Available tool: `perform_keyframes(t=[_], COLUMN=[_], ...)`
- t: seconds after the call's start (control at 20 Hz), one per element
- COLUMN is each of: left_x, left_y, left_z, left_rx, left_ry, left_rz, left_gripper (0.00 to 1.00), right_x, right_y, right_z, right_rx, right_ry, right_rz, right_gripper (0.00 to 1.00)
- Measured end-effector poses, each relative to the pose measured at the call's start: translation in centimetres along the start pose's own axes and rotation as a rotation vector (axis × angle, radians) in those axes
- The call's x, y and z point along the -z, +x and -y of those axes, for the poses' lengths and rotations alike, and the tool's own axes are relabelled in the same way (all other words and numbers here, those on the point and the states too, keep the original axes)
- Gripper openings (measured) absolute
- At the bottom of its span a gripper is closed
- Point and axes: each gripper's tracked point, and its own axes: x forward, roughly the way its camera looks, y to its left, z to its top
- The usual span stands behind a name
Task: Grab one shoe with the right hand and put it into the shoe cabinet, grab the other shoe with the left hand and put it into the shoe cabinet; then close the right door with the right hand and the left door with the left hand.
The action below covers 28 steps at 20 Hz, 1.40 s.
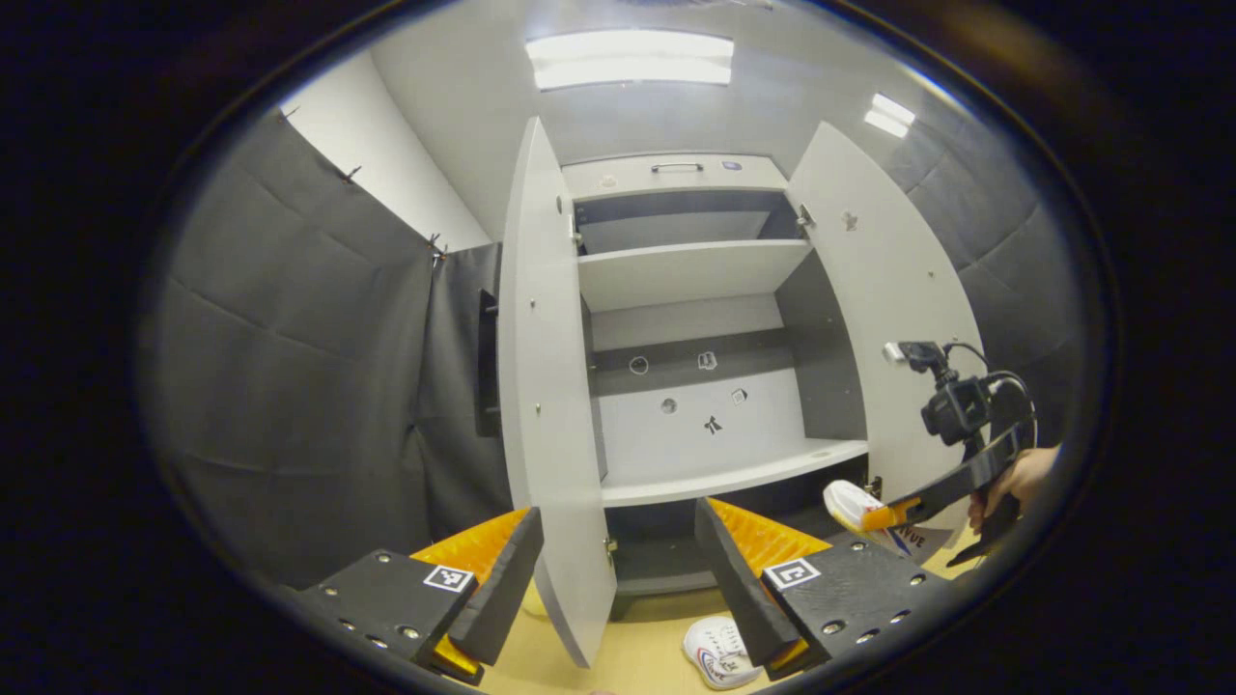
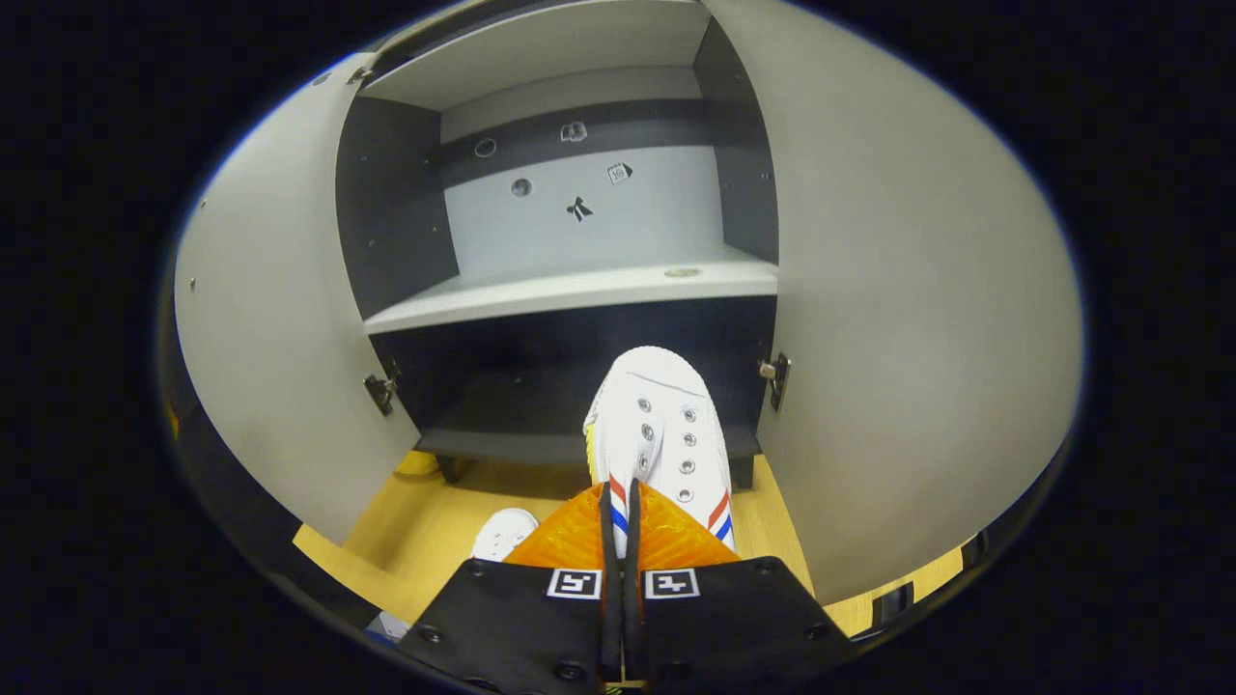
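Gripping one white shoe (image 2: 660,425) by its rear, the right gripper (image 2: 619,541) is pinching both fingers nearly together on it, holding its toe toward the shoe cabinet (image 2: 570,290), before the dark bottom compartment. The left gripper (image 1: 618,579) is hovering before the cabinet with fingers spread wide, holding nothing. The other shoe (image 1: 719,652) is lying on the floor (image 1: 637,637) before the cabinet, whose left door (image 1: 550,386) and right door (image 1: 884,319) are standing open.

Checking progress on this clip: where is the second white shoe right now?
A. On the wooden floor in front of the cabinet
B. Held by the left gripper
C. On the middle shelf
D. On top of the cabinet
A: the second white shoe lies on the wooden floor before the shoe cabinet, while the right gripper grips the other shoe.
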Motion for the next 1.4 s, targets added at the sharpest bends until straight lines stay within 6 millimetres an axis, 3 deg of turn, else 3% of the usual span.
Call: perform_keyframes(t=[0.2,0.45,0.75,0.95,1.4], left_x=[-0.1,0.0,0.3,1.3,2.0], left_y=[0.5,0.9,1.9,3.3,4.1], left_z=[0.2,0.1,1.0,1.7,3.0], left_rx=[-0.003,-0.014,-0.009,-0.002,0.002], left_ry=[-0.004,-0.020,-0.024,-0.016,0.015], left_rz=[0.010,0.010,0.008,-0.027,-0.067], left_gripper=[0.93,0.93,0.93,0.92,0.94], right_x=[-4.4,-9.4,-14.7,-15.5,-21.4], right_y=[-0.8,0.6,4.8,7.7,14.6], right_z=[-0.7,-1.0,-1.6,-1.6,-2.1], right_rx=[-0.025,-0.027,-0.052,-0.063,-0.043], right_ry=[-0.001,-0.029,0.028,0.046,0.011], right_rz=[0.080,0.148,0.193,0.175,0.181], right_gripper=[0.02,0.02,0.00,0.02,0.02])
